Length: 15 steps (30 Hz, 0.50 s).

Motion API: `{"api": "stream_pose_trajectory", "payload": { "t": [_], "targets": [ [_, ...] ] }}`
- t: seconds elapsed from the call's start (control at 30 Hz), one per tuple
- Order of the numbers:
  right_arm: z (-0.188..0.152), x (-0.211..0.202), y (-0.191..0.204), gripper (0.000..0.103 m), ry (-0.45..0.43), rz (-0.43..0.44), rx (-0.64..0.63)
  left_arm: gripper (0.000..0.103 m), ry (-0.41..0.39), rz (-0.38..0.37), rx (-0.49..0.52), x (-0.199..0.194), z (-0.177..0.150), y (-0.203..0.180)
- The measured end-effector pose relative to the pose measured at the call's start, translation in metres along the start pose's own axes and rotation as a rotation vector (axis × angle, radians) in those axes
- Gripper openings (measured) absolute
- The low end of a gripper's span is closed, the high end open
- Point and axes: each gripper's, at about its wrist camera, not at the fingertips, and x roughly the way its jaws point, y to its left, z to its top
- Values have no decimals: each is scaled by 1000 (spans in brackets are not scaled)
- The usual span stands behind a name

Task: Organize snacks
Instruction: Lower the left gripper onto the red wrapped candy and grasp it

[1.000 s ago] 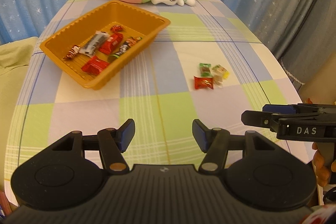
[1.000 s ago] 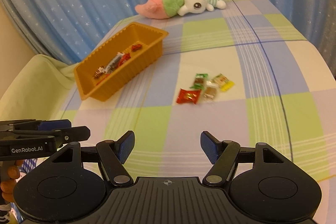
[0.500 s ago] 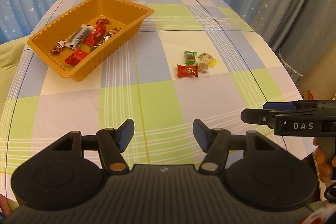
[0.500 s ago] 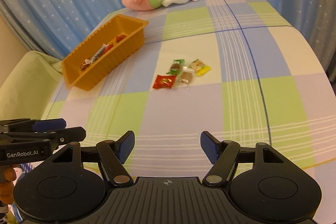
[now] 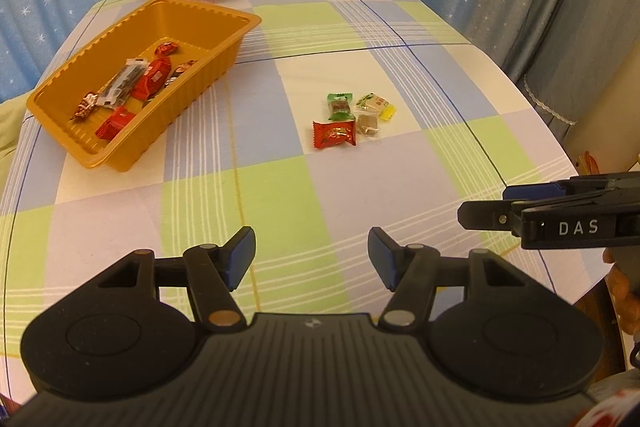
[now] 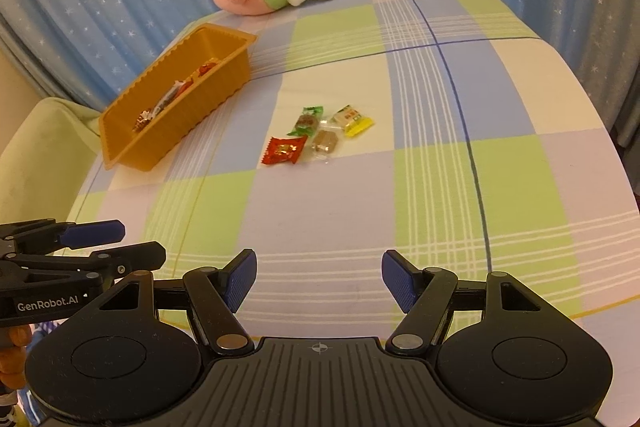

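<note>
We are holding the left hand-held gripper (image 5: 311,254) and the right hand-held gripper (image 6: 319,280) wide open and empty over the near edge of the worktop (image 5: 280,195). Farther out, four loose snacks are lying clustered mid-worktop: a red candy (image 5: 334,133), a clear-wrapped brown one (image 5: 368,125), a green one (image 5: 339,105) and a yellow one (image 5: 377,103). To the far left, the orange tray (image 5: 208,67) is already holding several sweets, so we judge the sorting partly done, with these four remaining.
</note>
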Motion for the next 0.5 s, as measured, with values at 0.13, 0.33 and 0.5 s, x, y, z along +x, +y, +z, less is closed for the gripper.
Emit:
{"api": "stream_pose_trajectory", "payload": {
  "t": [0.13,0.33,0.5],
  "targets": [
    [3,3,-5,69,2,-8,11,60,6,-4,16,8,5,-1],
    [8,8,-10,69,4,-21,31,60,12,-17,44,19,12,-3],
    [12,12,-15,69,4,-36,54,60,16,-29,75,30,19,-5]
  ]
}}
